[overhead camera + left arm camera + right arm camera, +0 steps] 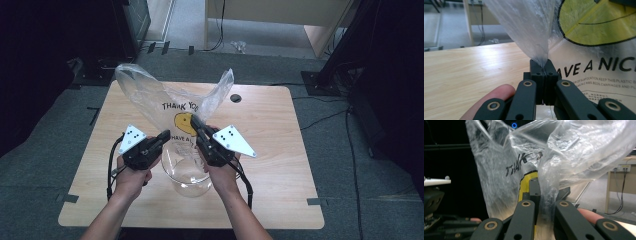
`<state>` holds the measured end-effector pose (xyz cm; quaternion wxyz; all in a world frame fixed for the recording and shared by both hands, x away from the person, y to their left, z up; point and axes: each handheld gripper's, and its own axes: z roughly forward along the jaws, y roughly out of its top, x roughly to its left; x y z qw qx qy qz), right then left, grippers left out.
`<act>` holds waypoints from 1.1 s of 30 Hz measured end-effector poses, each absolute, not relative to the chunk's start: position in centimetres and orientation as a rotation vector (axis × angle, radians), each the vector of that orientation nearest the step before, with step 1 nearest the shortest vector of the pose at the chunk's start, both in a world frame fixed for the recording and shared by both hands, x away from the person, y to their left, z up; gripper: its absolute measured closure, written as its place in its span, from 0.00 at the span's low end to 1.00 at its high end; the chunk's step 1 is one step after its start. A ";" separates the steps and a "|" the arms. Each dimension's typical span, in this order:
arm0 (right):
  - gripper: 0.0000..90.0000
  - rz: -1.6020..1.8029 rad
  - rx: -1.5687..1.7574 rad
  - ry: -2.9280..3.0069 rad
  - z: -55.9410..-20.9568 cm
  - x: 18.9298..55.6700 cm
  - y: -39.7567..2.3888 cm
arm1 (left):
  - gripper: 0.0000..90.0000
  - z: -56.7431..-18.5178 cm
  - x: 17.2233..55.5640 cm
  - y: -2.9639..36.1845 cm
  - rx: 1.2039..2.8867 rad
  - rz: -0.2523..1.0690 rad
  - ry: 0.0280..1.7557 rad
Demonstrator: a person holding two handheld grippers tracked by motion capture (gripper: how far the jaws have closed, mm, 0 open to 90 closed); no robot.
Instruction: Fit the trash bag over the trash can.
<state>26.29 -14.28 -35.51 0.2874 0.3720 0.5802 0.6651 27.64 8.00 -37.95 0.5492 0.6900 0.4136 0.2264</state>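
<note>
A clear plastic bag [176, 102] printed with "THANK YOU" and a yellow smiley stands up from the wooden table [270, 150], its two handles rising like ears. My left gripper [164, 136] is shut on the bag's left side. In the left gripper view the film [531, 27] is pinched between the closed jaws of my left gripper [544, 67], beside the "HAVE A NICE" print. My right gripper [195, 122] is shut on the bag's right side, near the smiley. In the right gripper view crumpled film [499, 170] runs down into the closed jaws of my right gripper [541, 192].
The bag's rounded lower part [189, 182] bulges toward the table's front edge between my hands. A dark round hole [236, 98] sits in the tabletop at the back. Beyond the table are a pale wooden desk [280, 15], a black stand base [320, 80] and floor cables [325, 117].
</note>
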 end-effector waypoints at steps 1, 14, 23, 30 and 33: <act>1.00 1.777 0.987 1.559 -35.5 26.3 -14.4 | 0.99 -37.9 27.6 8.0 1.635 0.556 0.978; 0.99 1.792 0.963 1.677 -36.1 26.3 -16.2 | 0.99 -38.8 26.5 7.6 1.635 0.626 0.935; 0.98 1.766 0.916 1.771 -37.0 25.5 -17.1 | 0.98 -40.3 25.8 7.2 1.687 0.577 0.913; 0.98 1.715 0.887 1.843 -37.9 24.5 -17.7 | 0.89 -40.9 24.9 7.0 1.744 0.512 0.848; 0.98 1.706 0.884 1.845 -38.2 24.2 -17.8 | 0.81 -40.9 24.8 7.0 1.755 0.492 0.825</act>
